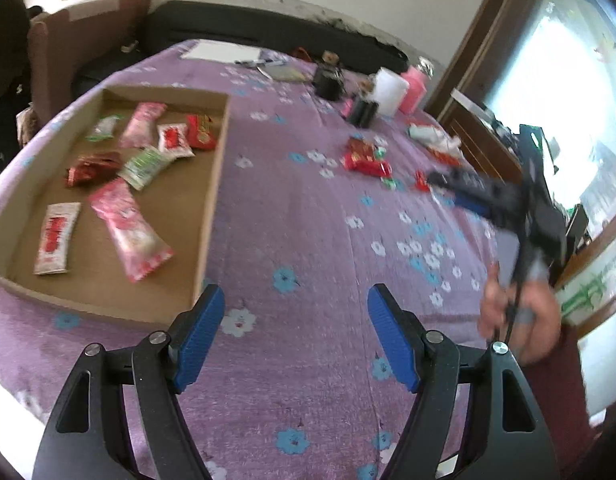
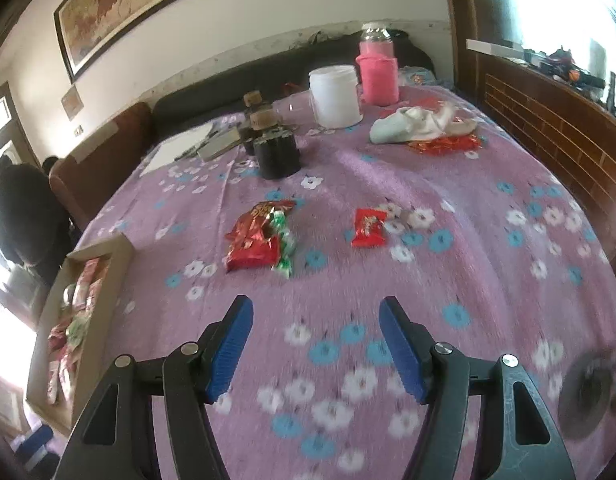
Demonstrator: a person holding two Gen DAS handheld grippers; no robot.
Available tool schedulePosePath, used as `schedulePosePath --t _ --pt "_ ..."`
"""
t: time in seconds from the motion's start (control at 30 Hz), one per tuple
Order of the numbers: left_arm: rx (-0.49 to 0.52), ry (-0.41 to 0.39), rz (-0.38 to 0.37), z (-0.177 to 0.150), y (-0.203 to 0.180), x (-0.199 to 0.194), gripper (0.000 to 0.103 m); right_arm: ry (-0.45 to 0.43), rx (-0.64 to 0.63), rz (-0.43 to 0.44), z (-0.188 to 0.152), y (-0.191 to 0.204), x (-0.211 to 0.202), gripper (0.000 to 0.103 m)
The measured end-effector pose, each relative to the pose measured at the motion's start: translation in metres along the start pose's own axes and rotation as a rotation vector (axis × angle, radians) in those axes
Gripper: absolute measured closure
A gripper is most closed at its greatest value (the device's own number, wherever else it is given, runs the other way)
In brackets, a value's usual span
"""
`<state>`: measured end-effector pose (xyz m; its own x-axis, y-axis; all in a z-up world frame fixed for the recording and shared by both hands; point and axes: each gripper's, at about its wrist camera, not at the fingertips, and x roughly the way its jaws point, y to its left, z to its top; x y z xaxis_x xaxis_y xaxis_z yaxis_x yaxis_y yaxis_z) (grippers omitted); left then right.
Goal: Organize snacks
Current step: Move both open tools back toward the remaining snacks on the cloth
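A shallow cardboard box (image 1: 217,168) (image 2: 119,256) lies on the purple flowered cloth and holds several pink, red, white and green snack packets (image 1: 125,224). Loose on the cloth are a large red packet (image 2: 253,236) (image 1: 364,158) with a green-and-white candy (image 2: 283,244) against it, and a small red packet (image 2: 370,227). My left gripper (image 1: 295,336) is open and empty just right of the box's near corner. My right gripper (image 2: 316,346) is open and empty, short of the loose packets. In the left wrist view the right gripper (image 1: 468,188) shows blurred, held by a hand (image 1: 520,320).
At the back of the table stand dark jars (image 2: 277,154), a white tub (image 2: 334,96), a pink-sleeved bottle (image 2: 378,74), a crumpled white bag (image 2: 416,124) over red wrappers, and papers (image 2: 179,148). A wooden cabinet (image 2: 548,120) lines the right side. A person in dark clothes (image 2: 23,208) stands far left.
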<state>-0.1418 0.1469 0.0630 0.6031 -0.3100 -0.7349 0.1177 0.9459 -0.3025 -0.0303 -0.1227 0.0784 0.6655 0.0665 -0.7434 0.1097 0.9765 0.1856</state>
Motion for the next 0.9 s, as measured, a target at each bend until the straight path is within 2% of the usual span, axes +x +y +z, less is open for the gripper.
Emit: schedulePosePath --t 0.07,0.17,0.3,0.47,0.5,0.53,0.6,0.63,0.67,0.7,0.87,0.9 --pt "0.008 0.011 -0.012 0.001 0.000 0.006 0.029 0.019 -0.008 0.024 0.012 0.003 0.015 0.036" --pt "-0.001 0.006 -0.023 0.001 0.004 0.007 0.029 0.035 -0.020 0.029 0.034 0.014 0.036 0.044" --pt "-0.006 0.014 -0.021 0.003 0.010 0.008 0.029 0.077 -0.031 0.025 0.064 0.037 0.077 0.044" --pt "-0.017 0.008 -0.002 0.003 0.020 0.005 0.029 0.151 -0.025 -0.002 0.084 0.061 0.131 0.044" --pt "-0.022 0.011 0.000 0.003 0.022 0.006 0.029 0.176 -0.034 -0.010 0.083 0.064 0.140 0.053" --pt "-0.027 0.012 0.001 0.003 0.024 0.007 0.029 0.197 -0.041 -0.017 0.082 0.067 0.148 0.056" --pt "-0.034 0.012 0.002 0.004 0.026 0.008 0.029 0.185 -0.052 -0.002 0.077 0.072 0.142 0.065" --pt "-0.038 0.014 0.000 0.005 0.027 0.009 0.029 0.191 -0.070 0.009 0.072 0.075 0.137 0.065" --pt "-0.043 0.017 -0.006 0.005 0.026 0.011 0.029 0.201 -0.083 0.027 0.067 0.077 0.130 0.075" --pt "-0.044 0.019 -0.007 0.005 0.025 0.012 0.029 0.223 -0.092 0.069 0.060 0.078 0.122 0.077" --pt "-0.047 0.015 0.008 0.004 0.022 0.011 0.029 0.309 -0.209 0.311 0.024 0.086 0.077 0.075" --pt "-0.050 0.015 0.008 0.004 0.022 0.010 0.029 0.286 -0.217 0.322 0.020 0.083 0.064 0.075"
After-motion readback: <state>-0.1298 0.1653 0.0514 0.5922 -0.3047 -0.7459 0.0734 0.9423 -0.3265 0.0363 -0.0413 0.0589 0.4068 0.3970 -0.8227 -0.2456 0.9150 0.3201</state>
